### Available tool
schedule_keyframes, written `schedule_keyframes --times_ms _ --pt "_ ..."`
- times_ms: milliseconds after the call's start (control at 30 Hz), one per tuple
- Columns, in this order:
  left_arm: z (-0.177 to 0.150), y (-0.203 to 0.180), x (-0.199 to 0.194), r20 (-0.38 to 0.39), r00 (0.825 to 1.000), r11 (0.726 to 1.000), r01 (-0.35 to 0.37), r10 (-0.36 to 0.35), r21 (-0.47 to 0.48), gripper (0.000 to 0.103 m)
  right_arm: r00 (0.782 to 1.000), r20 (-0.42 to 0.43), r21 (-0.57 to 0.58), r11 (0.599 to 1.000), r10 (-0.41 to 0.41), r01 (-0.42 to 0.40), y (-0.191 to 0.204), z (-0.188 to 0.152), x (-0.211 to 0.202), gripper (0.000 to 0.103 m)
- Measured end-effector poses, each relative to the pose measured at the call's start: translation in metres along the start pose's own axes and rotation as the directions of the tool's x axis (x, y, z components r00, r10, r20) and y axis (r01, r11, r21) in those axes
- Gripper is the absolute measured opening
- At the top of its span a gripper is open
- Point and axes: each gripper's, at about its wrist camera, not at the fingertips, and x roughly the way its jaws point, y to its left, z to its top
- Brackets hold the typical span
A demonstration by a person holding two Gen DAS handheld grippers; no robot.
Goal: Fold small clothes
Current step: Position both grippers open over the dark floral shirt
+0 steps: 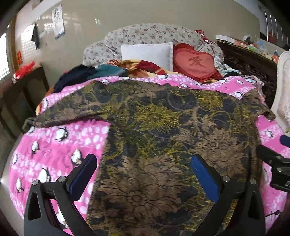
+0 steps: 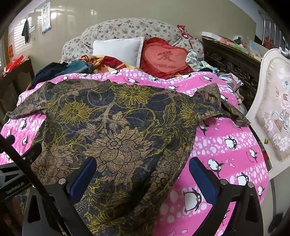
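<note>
**One character on the cushion**

The red heart-shaped cushion (image 2: 165,57) carries the Chinese character 爱 on its pink centre, with a line of small lettering beneath it too blurred to read; the wall poster (image 2: 46,17) has print too small to make out

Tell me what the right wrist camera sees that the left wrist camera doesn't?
Only the right wrist view shows the whole embroidered chair back beside the bed. Only the left wrist view shows the shirt's left sleeve fully stretched out. Both show the floral shirt lying flat on the pink penguin blanket, the heart pillow, and open jaws.
</note>
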Motion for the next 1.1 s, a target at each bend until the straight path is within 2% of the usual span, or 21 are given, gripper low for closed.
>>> schedule_keyframes --times_ms 167,533,1100 --pt "0.002 -0.006 0.001 -0.014 0.999 0.999 0.039 -0.039 -0.004 0.103 1.000 -0.001 0.006 1.000 -0.013 0.013 -0.002 0.001 0.003 0.103" --pt "0.008 -0.005 0.006 -0.036 0.997 0.997 0.067 -0.068 -0.031 0.103 1.000 -0.008 0.025 1.000 -0.012 0.012 -0.006 0.003 0.011 0.103" --pt "0.010 0.001 0.023 -0.063 0.996 0.997 0.059 -0.062 -0.041 0.103 1.000 -0.022 0.027 1.000 -0.005 0.005 -0.001 0.009 0.020 0.103"
